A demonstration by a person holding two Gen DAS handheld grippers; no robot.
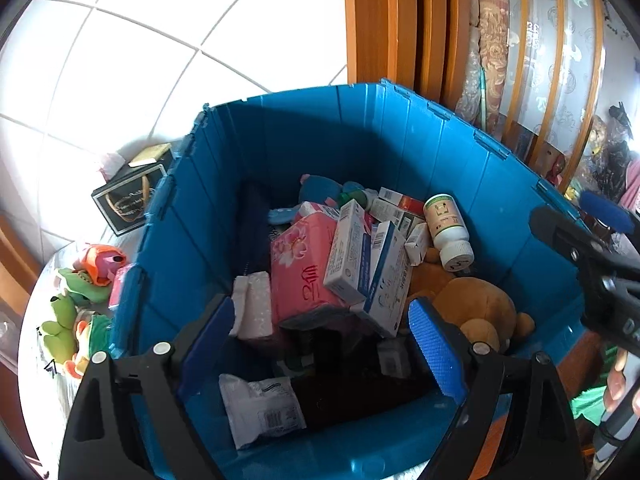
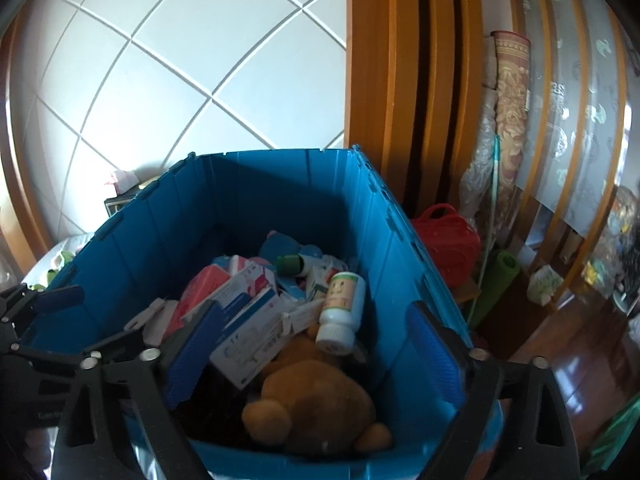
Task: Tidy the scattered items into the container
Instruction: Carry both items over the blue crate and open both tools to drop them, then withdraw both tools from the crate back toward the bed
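Hovering over the blue container [image 1: 400,128], your left gripper [image 1: 324,336] and right gripper [image 2: 316,344] both gape empty. Plush toys [image 1: 80,312] lie outside, left; reaching across, you could snag its wall.

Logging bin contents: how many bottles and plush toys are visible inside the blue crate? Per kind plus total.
Bottles: 2 (white-capped bottle, green-capped bottle)
Plush toys: 2 (brown bear, blue plush)
Total in blue crate: 4
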